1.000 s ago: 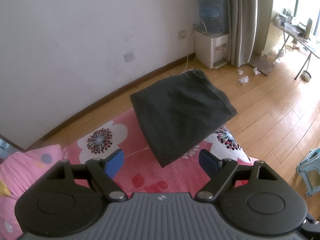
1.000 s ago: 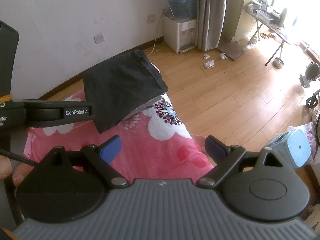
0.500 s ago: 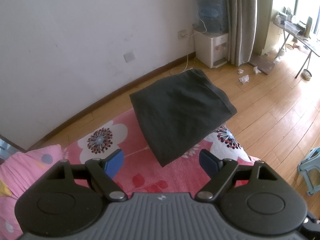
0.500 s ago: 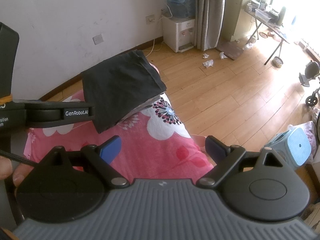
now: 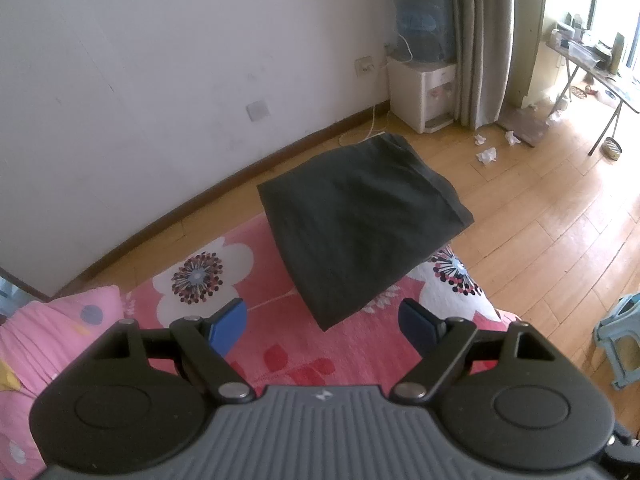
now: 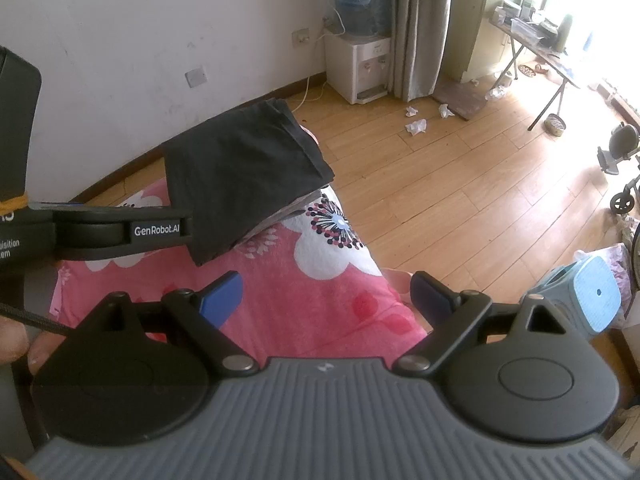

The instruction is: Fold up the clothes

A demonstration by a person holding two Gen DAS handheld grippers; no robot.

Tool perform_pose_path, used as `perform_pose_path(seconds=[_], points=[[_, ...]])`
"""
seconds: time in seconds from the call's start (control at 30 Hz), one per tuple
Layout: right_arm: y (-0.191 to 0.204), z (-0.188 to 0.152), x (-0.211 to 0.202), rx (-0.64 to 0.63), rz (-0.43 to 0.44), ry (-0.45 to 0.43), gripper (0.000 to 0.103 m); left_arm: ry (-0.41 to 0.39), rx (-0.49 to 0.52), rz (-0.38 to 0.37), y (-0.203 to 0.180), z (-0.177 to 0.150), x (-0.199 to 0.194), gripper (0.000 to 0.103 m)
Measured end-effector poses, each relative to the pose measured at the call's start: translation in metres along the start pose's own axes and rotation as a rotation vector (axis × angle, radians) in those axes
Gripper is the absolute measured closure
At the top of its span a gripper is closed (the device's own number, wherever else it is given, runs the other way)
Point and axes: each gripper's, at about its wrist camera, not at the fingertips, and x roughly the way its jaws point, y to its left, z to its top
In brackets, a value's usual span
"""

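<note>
On the pink floral blanket [image 5: 280,344], one folded black garment [image 5: 360,232], two grippers, left [image 5: 322,326] and right [image 6: 326,294], fingers spread, empty

Ahead of you a water dispenser [image 5: 423,92] stands against the white wall beside a grey curtain [image 5: 486,40], crumpled tissues [image 5: 487,155] litter the wooden floor, and a light-blue stool [image 6: 588,294] sits at right.

Black folded garment [image 5: 360,228] on pink, white-flowered blanket [image 5: 280,344]; blue fingers [image 5: 226,326]
</note>
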Motion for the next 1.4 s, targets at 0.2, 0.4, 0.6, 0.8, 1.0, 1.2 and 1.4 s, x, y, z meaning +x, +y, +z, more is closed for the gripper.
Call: perform_pose_path(seconds=[0.2, 0.4, 0.6, 0.8, 1.0, 1.2, 1.4], points=[[0.0021, -0.0005, 0.0, -0.002, -0.004, 0.002, 0.012, 0.006, 0.001, -0.005, 0.0013, -0.0018, 0.0021, 0.019], [0.0008, -0.0003, -0.0016, -0.006, -0.004, 0.004, 0.012, 0.005, -0.003, -0.005, 0.0017, -0.002, 0.0028, 0.019], [0.0027, -0.0008, -0.0004, -0.006, -0.01, 0.004, 0.012, 0.005, -0.001, -0.005, 0.0001, -0.0023, 0.0027, 0.019], [0.0015, -0.0025, -0.0008, -0.002, -0.013, 0.003, 0.012, 0.003, 0.003, -0.007, -0.0022, -0.0031, 0.0027, 0.019], [-0.002, -0.0031, -0.0003, 0.001, -0.01, 0.003, 0.012, 0.004, 0.007, -0.002, -0.0053, -0.003, 0.0026, 0.019], [-0.0036, -0.0023, 0.0007, 0.001, -0.003, 0.004, 0.012, 0.005, 0.005, 0.005, -0.0069, -0.0032, 0.0026, 0.019], [-0.0036, -0.0006, 0.0018, -0.003, 0.0, 0.006, 0.012, 0.006, 0.004, 0.005, -0.0056, -0.002, 0.0039, 0.019]])
